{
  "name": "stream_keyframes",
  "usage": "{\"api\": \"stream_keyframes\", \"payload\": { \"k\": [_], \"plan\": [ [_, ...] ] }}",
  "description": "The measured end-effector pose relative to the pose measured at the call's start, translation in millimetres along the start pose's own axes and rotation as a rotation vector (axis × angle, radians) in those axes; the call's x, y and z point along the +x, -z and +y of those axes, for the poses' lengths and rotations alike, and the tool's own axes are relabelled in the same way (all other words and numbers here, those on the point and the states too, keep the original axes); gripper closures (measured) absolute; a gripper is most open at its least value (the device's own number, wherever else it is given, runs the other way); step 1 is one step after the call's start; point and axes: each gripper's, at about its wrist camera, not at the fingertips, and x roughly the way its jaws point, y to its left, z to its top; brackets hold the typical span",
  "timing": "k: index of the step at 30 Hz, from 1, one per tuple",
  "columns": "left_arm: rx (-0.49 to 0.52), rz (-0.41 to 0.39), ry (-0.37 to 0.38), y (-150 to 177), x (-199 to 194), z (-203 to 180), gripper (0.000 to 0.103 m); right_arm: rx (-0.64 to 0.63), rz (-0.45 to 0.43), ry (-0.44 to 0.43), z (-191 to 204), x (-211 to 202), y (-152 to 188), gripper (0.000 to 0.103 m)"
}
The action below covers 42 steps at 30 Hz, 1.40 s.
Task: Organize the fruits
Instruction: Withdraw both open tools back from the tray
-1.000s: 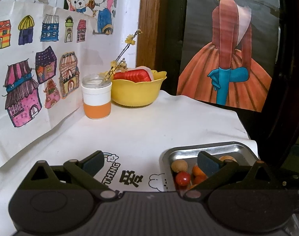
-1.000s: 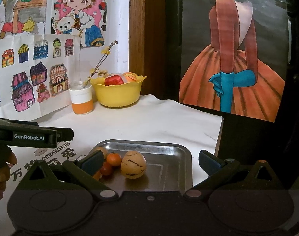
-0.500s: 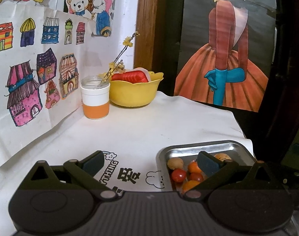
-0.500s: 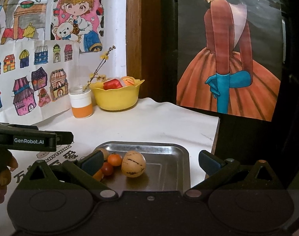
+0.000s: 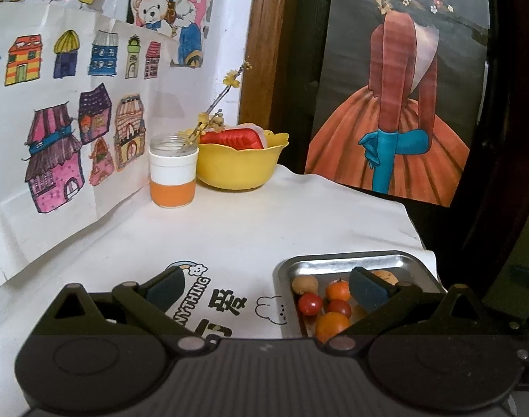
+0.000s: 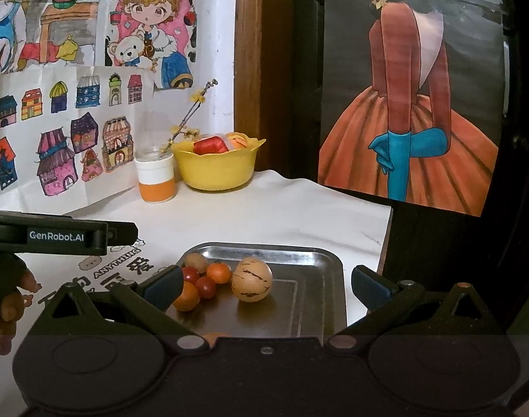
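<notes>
A metal tray (image 6: 313, 253) (image 5: 337, 260) sits near the table's front right corner. It holds a tan striped melon (image 6: 251, 279), small oranges (image 6: 219, 272) (image 5: 336, 289), red cherry tomatoes (image 6: 206, 286) (image 5: 309, 303) and a small brown fruit (image 6: 195, 262). My right gripper (image 6: 266, 285) is open above the tray's near side, the fruits between and just ahead of its fingers. Left of the tray, over the white cloth, my left gripper (image 5: 266, 283) is open and holds nothing; its right finger (image 5: 367, 290) overlaps the tray. A yellow bowl (image 5: 240, 166) (image 6: 217, 168) with red items stands at the back.
A white and orange jar (image 5: 174, 173) with a flower twig stands left of the bowl. Drawings cover the left wall (image 5: 55, 121). The table edge (image 6: 386, 236) drops off just right of the tray. A gloved hand (image 6: 7, 299) holds the left gripper's body (image 6: 55, 234).
Both views have pulled back and tilted slightly, so the tray and fruits sit a bit farther forward. Both grippers stay open and no fruit has moved.
</notes>
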Motion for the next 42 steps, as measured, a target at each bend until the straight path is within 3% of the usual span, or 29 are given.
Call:
{"api": "stream_keyframes", "payload": {
  "k": [20, 34, 42],
  "plan": [
    [-0.016, -0.058, -0.027, 11.7, -34.7, 14.4, 0.000, -0.022, 0.010, -0.024, 29.5, -18.7, 6.5, 0.001],
    [-0.104, -0.064, -0.024, 19.4, -51.3, 31.8, 0.000, 0.001, -0.027, -0.019, 40.7, -31.5, 5.2, 0.001],
    [-0.083, -0.090, -0.033, 24.6, -60.9, 28.7, 0.000, -0.005, -0.019, -0.010, 42.8, -35.0, 11.0, 0.001]
  ]
}}
